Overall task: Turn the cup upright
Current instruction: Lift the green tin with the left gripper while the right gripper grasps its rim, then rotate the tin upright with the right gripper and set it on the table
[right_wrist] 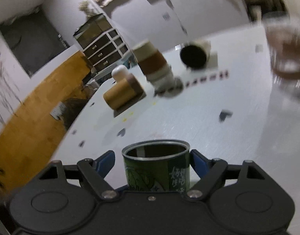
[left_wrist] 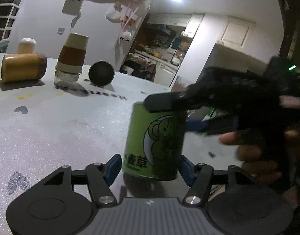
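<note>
**Now two grippers meet at the green cup**

Up close, the left gripper [left_wrist: 150, 166] reaches forward low over the white table [left_wrist: 61, 133], its blue-padded fingers [left_wrist: 112, 167] standing on either side of the base of the green cup [left_wrist: 155, 143]. The pads sit just beside the cup's walls; whether they press on it cannot be told from the left wrist view, though the gap looks only a little wider than the cup. From the cup's right, the right gripper [left_wrist: 169, 113] comes in tilted, held by a gloved hand [left_wrist: 254, 146] with bare fingertips. One dark finger lies across the cup's upper edge and a blue pad shows behind the cup's right side.

In the right wrist view, the right gripper [right_wrist: 153, 164] has the cup [right_wrist: 157, 168] between its blue pads [right_wrist: 105, 161], which touch or nearly touch the walls on both sides, so it appears to grip the cup. The cup's open mouth faces away from the camera, with a metal rim and a dark inside. Its green wrap bears a cartoon figure outlined in black and pale characters.

Beyond the cup, on the table, lie a tan cylinder [left_wrist: 22, 66] on its side, an upturned paper cup [left_wrist: 71, 56] stacked on a glass, and a dark-mouthed cup [left_wrist: 101, 76] on its side.
</note>
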Demonstrator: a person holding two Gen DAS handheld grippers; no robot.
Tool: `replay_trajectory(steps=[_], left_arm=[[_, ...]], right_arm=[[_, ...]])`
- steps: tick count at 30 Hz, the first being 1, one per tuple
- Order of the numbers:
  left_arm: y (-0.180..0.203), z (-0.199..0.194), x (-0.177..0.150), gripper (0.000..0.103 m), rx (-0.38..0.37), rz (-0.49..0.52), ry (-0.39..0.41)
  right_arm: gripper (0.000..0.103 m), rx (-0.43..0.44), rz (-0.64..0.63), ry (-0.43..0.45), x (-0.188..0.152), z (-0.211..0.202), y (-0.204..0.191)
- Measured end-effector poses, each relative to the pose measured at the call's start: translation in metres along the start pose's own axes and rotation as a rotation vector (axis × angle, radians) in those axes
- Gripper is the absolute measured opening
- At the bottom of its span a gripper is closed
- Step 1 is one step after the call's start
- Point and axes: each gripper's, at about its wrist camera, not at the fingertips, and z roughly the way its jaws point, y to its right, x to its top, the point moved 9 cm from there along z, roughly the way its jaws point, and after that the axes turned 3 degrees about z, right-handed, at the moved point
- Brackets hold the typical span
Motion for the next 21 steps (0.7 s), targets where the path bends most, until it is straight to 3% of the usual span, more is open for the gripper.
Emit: replay_trajectory(steps=[4,15,18,21], left_arm=[[-0.005,0.011,-0.008,0.058,0.038,0.009,-0.033],[-0.005,0.017,-0.013,0.058,0.047,0.042,-0.040],[-0.007,0.016,-0.013,0.058,0.055,0.036,-0.035],[-0.011,0.014,-0.012,0.058,0.066,0.022,-0.030]], right_arm=[[0.084,-0.001,-0.093,-0.007,-0.010,-0.008,-0.008],[0.084,-0.167,-0.359,0.058,-0.014,0.010,-0.023],[0.075,-0.188,-0.464,0.036,-0.020,0.021,-0.030],[0.075,-0.211,-0.498,0.051,-0.013,0.025,-0.027]])
